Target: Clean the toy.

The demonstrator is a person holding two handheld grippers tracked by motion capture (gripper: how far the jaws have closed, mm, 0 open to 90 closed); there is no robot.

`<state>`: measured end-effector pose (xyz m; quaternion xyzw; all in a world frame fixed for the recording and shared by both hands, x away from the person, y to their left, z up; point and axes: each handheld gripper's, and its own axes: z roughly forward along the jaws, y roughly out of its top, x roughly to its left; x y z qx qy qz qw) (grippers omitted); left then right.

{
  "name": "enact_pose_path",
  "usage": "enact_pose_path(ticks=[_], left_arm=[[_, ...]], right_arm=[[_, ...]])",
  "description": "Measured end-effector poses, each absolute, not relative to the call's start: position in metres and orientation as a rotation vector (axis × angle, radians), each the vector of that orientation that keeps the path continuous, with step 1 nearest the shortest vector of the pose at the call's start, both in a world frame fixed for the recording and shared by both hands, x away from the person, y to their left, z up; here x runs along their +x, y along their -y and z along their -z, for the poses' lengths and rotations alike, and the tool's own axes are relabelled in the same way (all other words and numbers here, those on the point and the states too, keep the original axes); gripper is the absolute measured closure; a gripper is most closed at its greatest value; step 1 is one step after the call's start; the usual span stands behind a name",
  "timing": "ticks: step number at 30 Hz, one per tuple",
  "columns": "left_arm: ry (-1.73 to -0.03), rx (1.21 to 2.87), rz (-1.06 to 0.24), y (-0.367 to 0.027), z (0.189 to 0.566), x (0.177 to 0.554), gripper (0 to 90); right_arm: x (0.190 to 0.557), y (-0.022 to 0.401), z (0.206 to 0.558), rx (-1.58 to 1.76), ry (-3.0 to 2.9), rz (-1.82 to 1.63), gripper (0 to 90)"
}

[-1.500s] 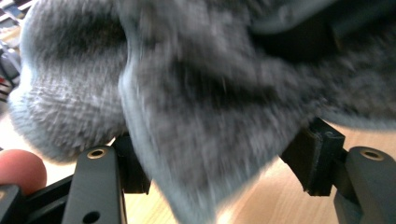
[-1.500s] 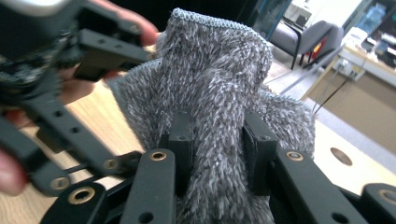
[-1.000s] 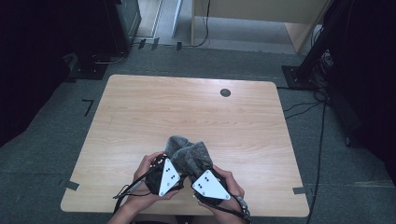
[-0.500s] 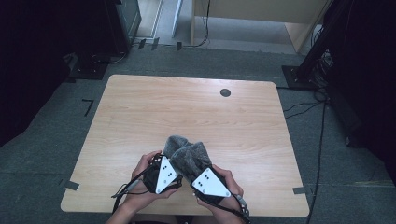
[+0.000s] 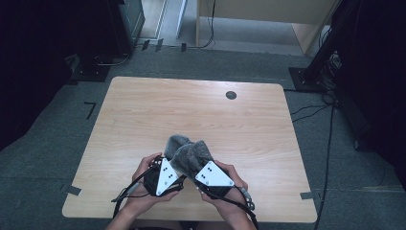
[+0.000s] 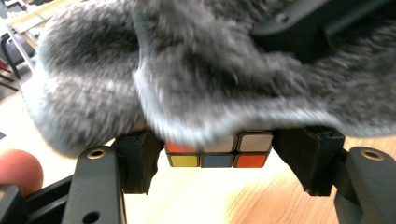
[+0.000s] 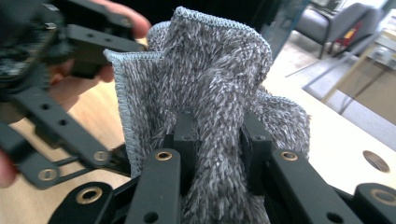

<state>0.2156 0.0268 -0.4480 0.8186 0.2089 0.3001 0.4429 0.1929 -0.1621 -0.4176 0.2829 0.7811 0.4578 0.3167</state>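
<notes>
a: quick one. left gripper is clamped on a puzzle cube, coloured stickers showing between the pads in the left gripper view. jaws pinch it from both sides.

b: and the cloth?

a: grey fluffy cloth is draped over the top of the cube, covers most of it. right gripper is pinching a thick fold of that same cloth; its jaws have just been closing, with the cloth bunched between them.

b: where is all this?

a: near edge of the wooden table, both grippers held close together just above it. left hand and right hand come in from the bottom in the high view.

b: looks like wiping the cube. risks?

a: my guess, a few. the cube is gripped only by its side faces, so a hard rub or tug from the right could twist it out of the pads and drop it on the table. a layer of the cube could also turn under a sideways pull.

b: cloth side?

a: the fold is bulky, so the right jaws may hold only the pile; a tug could slide it free. the cloth also hides the cube's top, so it's hard to judge contact.
</notes>
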Motion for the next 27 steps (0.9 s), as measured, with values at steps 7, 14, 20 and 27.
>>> enact_pose_path(ticks=[7,14,20,27], left_arm=[[-0.519,2.033,-0.737,-0.029,0.449,0.216,34.9],[-0.507,2.021,-0.723,-0.029,0.447,0.215,34.9],[-0.513,1.985,-0.709,-0.038,0.443,0.217,35.0],[-0.473,1.924,-0.635,-0.044,0.439,0.216,35.0]], right_arm=[[0.176,0.153,0.426,0.670,-2.050,-1.181,74.1],[0.178,0.165,0.424,0.751,-1.979,-1.176,73.9],[0.168,0.147,0.424,0.649,-1.991,-1.184,73.5],[0.177,0.185,0.407,0.837,-1.851,-1.258,73.1]])
